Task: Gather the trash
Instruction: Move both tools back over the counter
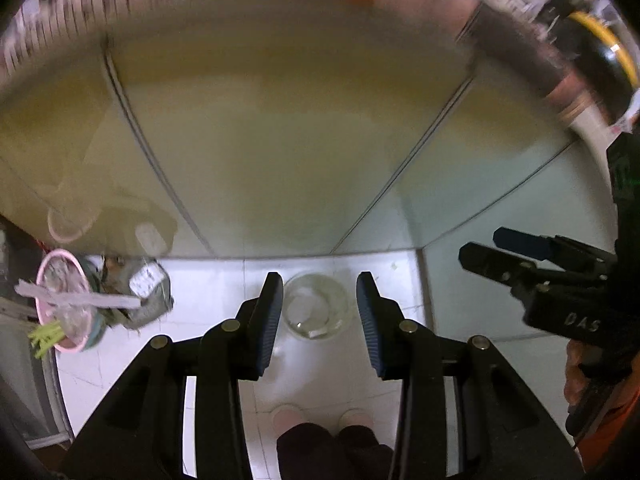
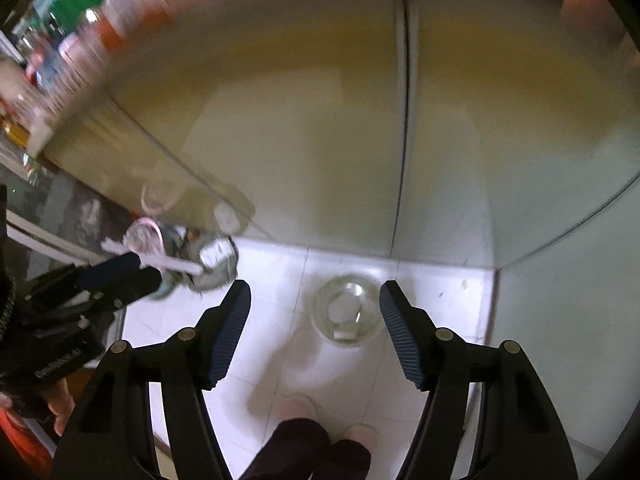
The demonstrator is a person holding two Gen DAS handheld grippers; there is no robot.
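A clear plastic cup (image 1: pixel 316 306) stands on the white tiled floor; in the right wrist view the cup (image 2: pixel 347 312) is seen from above with a white scrap inside. My left gripper (image 1: pixel 319 312) is open, held above the cup, which shows between its fingers. My right gripper (image 2: pixel 314 326) is open and empty above the floor, the cup near its right finger. A pile of trash (image 1: pixel 100 296) with a pink cup, white straw and crumpled wrappers lies at the left by the wall; it also shows in the right wrist view (image 2: pixel 188 252).
Glossy metal wall panels (image 1: pixel 280 140) rise behind the floor and form a corner at the right (image 2: pixel 496 268). The person's pink slippers (image 1: pixel 288 418) and dark trousers are below. Each gripper shows in the other's view (image 1: pixel 540 276), (image 2: pixel 100 284). Shelves with goods are blurred at the top left (image 2: pixel 60 20).
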